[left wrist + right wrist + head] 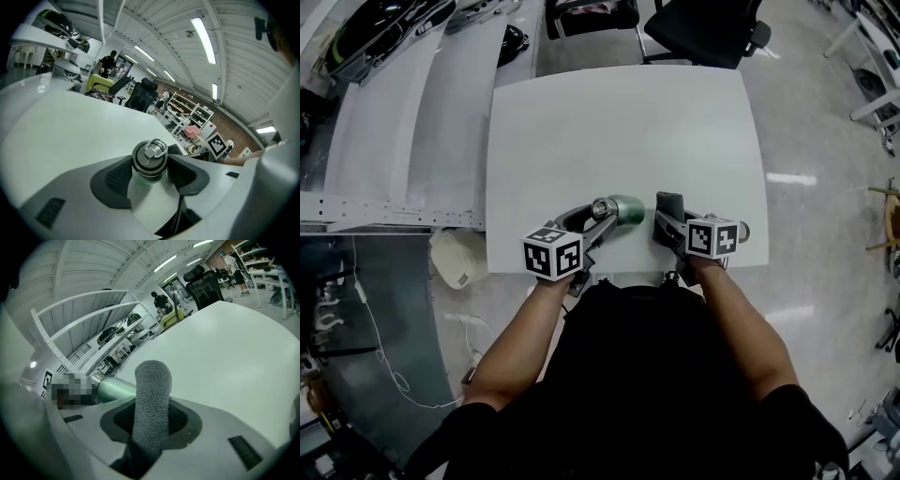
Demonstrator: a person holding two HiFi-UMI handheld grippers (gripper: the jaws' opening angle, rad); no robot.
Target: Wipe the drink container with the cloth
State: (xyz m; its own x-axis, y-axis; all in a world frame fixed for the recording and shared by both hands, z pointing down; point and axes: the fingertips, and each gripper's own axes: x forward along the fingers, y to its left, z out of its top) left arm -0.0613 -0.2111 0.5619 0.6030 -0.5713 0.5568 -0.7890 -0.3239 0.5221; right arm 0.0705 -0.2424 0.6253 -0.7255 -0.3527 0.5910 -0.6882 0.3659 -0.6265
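- Left gripper (150, 165): jaws clamped on the neck of a green metal drink bottle (625, 208), just under its steel cap (150, 159).
- Right gripper (151, 417): jaws pinched on a rolled dark grey fuzzy cloth (151, 390) that sticks out past the tips.
- Head view only: bottle held sideways over the near edge of the white table (628, 122), base pointing at the cloth, narrow gap between them.
- Left gripper view only: ring loop (156, 148) on the cap; hardly any green body visible.
- Right gripper view only: bottle's green side, just left of the cloth.
- Count: two grippers, one bottle, one cloth, one table.
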